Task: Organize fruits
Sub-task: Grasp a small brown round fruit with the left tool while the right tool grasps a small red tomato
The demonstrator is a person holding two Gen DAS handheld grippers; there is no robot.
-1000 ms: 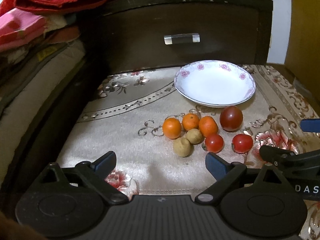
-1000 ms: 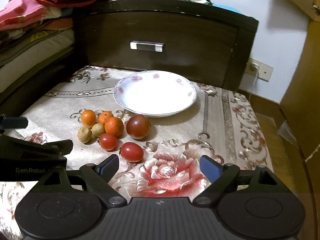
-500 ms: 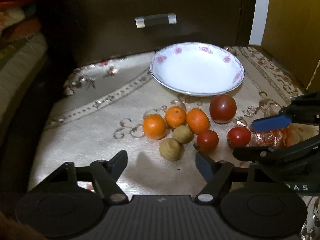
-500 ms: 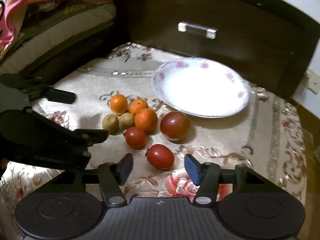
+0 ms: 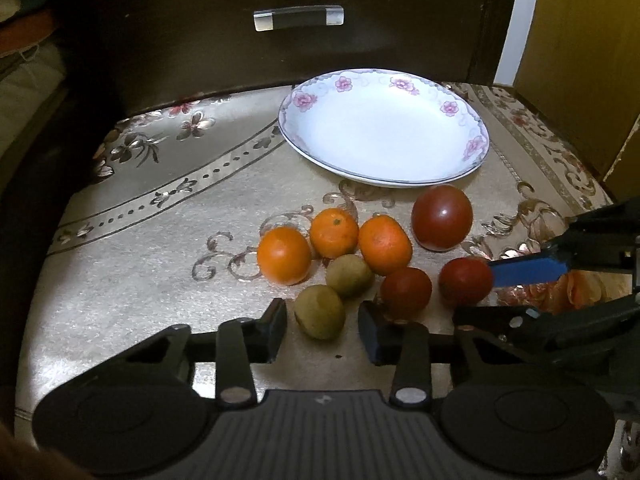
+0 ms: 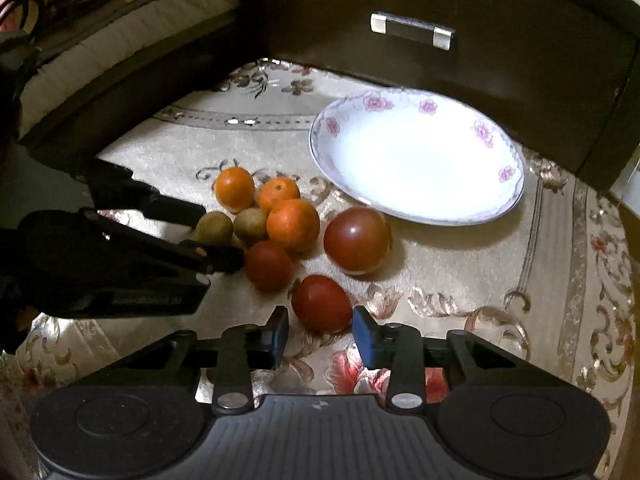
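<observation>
- Now left tongs (image 5: 322, 322) are narrowing around 1 near kiwi (image 5: 319, 311), not gripping.
- Right tongs (image 6: 320, 334) are narrowing around 1 near red tomato (image 6: 321, 303), not gripping.

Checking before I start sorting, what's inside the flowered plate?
Nothing: the flowered plate shows only bare white. All the fruit lies on the cloth in front. Nothing covers its inside.

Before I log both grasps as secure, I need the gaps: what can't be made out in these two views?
- Left wrist view: left gripper closing around the brownish fruit; pad contact unclear.
- Right wrist view: right gripper closing around the red tomato; contact unclear, underside hidden.
- Right wrist view: left gripper covers part of the brownish fruit.
- Plate: empty; far rim dim.
</observation>
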